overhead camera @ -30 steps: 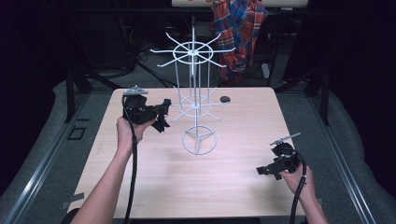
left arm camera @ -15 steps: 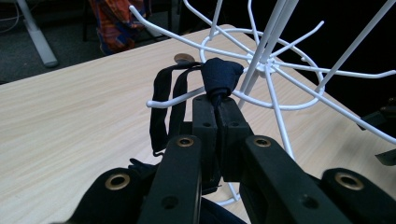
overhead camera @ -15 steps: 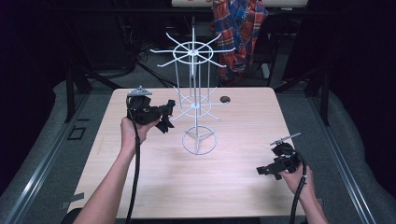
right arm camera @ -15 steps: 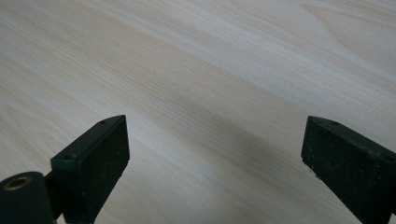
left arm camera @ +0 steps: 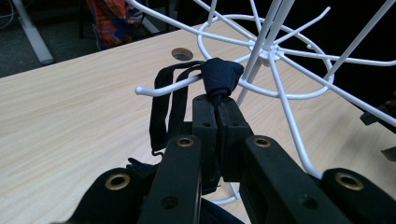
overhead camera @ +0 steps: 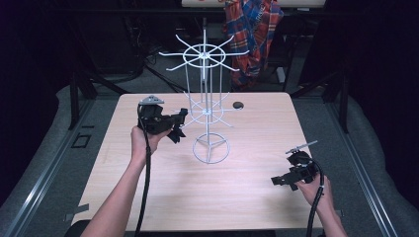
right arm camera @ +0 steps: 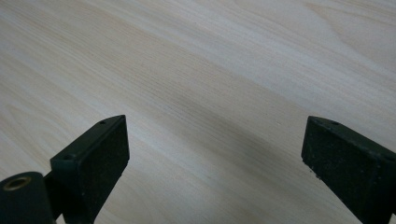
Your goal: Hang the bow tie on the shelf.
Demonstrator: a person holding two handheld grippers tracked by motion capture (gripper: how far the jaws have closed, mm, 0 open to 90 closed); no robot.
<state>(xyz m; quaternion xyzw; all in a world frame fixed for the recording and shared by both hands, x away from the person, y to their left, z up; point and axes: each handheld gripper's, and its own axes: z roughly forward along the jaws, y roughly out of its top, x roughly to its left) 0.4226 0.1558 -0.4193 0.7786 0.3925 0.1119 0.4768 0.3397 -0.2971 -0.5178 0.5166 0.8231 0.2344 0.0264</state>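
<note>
Dark fabric piece (left arm camera: 221, 77) with black straps (left arm camera: 167, 108) sits pinched in the left tool (left arm camera: 217, 103), whose jaws are pressed together on its bunched end; the bunch rests against one white prong (left arm camera: 169, 86) of the wire rack (overhead camera: 210, 116), and the straps hang in a loop over that prong near its tip, draping down toward the jaws. In the high view the left tool (overhead camera: 179, 124) is held above the bench (overhead camera: 247, 197) at about nine o'clock from the rack's pole, level with the lower ring of prongs, its tips just beside them. The rack stands upright near the bench's middle, on a round wire base (overhead camera: 211, 149) with a second, wider ring of prongs at the top (overhead camera: 206, 53). A round hole (overhead camera: 238, 104) lies in the benchtop at about one o'clock from the rack's base, and it also shows beyond the straps in the left gripper view (left arm camera: 181, 54). The right tool (overhead camera: 277, 180) is at about four o'clock from the rack, well apart from it, held low near the bench's near right corner. In its own view its jaws are spread wide (right arm camera: 215, 149), holding nothing, with bare light wood under them. A plaid cloth (overhead camera: 253, 29) hangs behind the bench at about twelve o'clock.
</note>
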